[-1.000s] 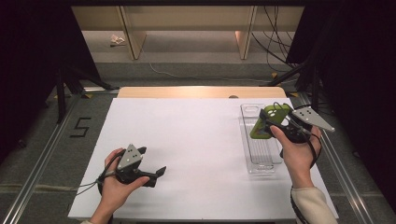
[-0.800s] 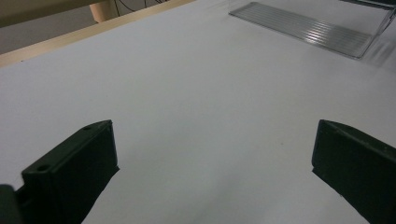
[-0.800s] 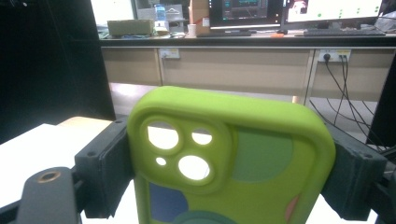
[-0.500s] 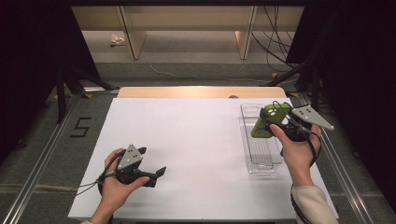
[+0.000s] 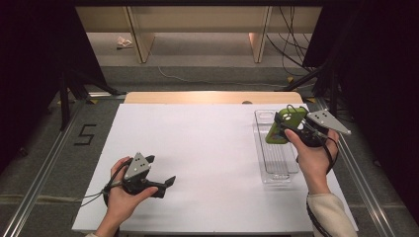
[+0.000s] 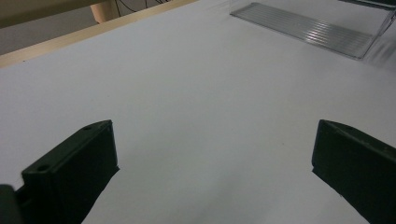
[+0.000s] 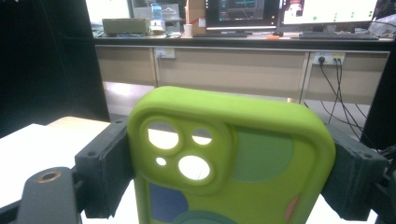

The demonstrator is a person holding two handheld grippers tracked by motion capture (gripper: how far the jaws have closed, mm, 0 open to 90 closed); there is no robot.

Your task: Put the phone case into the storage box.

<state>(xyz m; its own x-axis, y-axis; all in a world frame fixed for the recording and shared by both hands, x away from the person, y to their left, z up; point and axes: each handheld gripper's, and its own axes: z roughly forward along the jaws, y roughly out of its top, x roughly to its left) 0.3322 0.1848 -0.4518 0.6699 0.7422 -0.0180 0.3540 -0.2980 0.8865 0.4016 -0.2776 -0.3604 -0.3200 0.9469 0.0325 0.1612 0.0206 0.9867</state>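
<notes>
White covering spreads across the table (image 5: 212,148) in front of you, with a strip of pale wood along its far edge and dark curtains hanging on both sides of the room. Beyond the table, low beige cabinets run along the back wall, with cables trailing over the floor to the right. Your right gripper (image 5: 291,129) is lifted above the right side of the table, its two black jaws clamped on the long sides of a lime-green phone case (image 5: 282,126). In the right gripper view the phone case (image 7: 231,158) stands upright between the jaws, its outer back facing the camera, with the camera cut-outs at the upper left and patches of darker green, blue and pink on it. A clear plastic tray (image 5: 276,158) lies on the table just below the phone case and your right hand (image 5: 314,158); the tray runs lengthwise away from you and has a ribbed floor. Your left gripper (image 5: 168,182) rests low at the near left of the table, well apart from the tray, held in your left hand (image 5: 121,195). Its jaws stand wide apart, with bare white surface between them.
</notes>
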